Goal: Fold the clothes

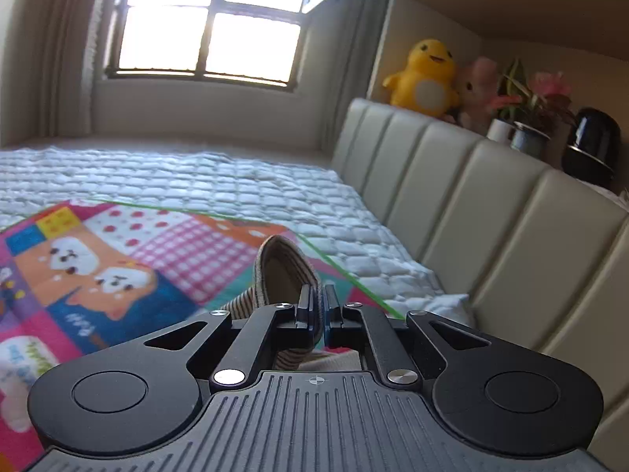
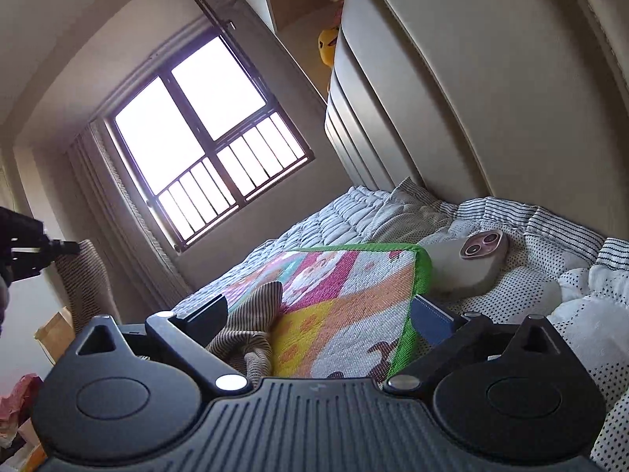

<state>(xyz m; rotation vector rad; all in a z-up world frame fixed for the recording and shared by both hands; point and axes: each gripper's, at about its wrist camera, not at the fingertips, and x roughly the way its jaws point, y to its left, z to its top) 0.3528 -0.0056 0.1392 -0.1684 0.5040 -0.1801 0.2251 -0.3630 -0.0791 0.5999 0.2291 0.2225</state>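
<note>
Striped garment [image 1: 281, 271] pinched in your left fingers [image 1: 323, 306]; your right fingers [image 2: 314, 314] spread wide, apparently empty, over the playmat [image 2: 346, 314].

the left gripper [image 1: 320, 306] has its jaws pressed nearly together, while the right gripper [image 2: 322, 314] has its jaws spread wide.

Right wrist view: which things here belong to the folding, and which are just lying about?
Job:
striped garment, pinched in the left claw
right claw, open
colourful mat under the garment

Lying about:
phone
yellow plush duck
potted plants
</note>
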